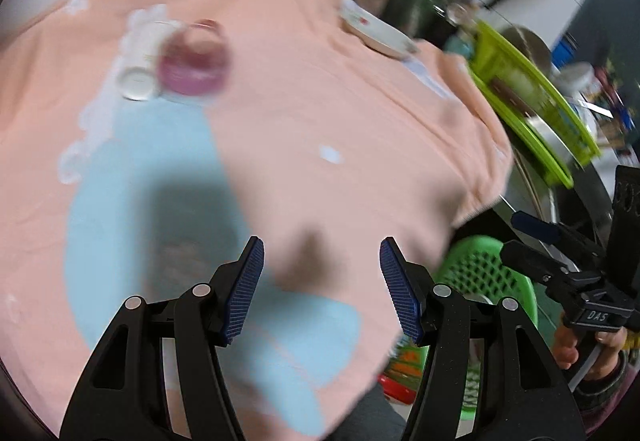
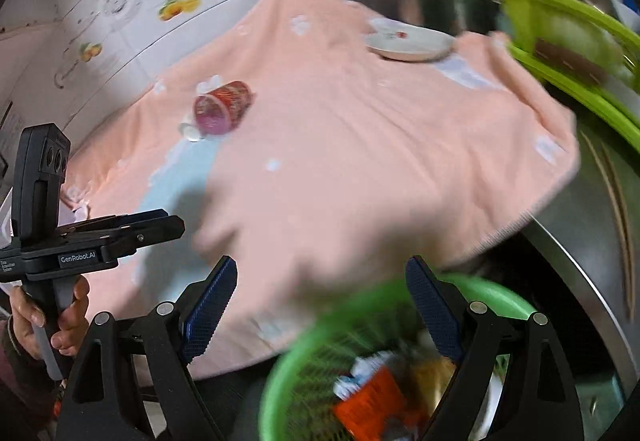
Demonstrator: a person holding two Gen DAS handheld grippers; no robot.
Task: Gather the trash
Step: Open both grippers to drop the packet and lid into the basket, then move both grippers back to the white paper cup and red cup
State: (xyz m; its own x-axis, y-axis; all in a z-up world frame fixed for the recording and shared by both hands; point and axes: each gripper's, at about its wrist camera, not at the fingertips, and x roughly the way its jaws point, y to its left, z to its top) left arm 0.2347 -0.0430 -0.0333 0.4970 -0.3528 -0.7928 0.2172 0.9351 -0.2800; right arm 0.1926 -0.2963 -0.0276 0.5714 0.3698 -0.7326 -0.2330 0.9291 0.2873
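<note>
red cup (image 2: 222, 109) on its side on pink cloth (image 2: 360, 161), both claws empty

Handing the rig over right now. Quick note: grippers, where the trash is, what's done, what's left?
Left gripper: open, nothing between the jaws, above the pink cloth.
Right gripper: open, empty, over the near edge of the cloth beside the green mesh bin.
Done: the bin, below the table edge, already holds wrappers, one of them orange.
Left: a red cup lying on its side on the cloth, with a small white lid next to it.
The white plate at the far edge looks like a dish, not trash.
</note>
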